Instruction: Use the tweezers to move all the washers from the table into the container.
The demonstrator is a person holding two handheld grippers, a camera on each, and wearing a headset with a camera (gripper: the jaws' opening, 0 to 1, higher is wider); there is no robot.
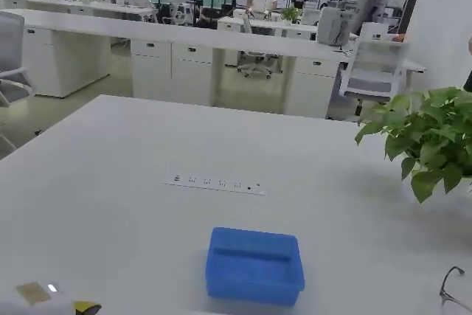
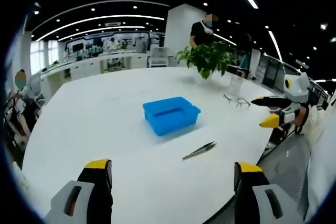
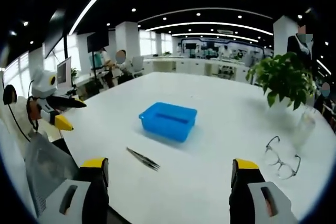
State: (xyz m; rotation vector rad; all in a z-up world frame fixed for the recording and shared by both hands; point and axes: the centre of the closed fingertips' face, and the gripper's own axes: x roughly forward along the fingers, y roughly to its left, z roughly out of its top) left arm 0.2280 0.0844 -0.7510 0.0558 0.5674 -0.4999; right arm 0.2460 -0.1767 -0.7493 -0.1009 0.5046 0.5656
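Resting on the smooth white table, slim metal tweezers lie at five o'clock of the rectangular blue plastic container; left gripper and right gripper gape wide, empty.

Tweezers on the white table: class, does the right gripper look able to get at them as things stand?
Probably yes. The tweezers lie alone on the bare table just ahead of the right gripper, whose jaws stand wide open and empty. The blue container sits farther off, and nothing lies between.
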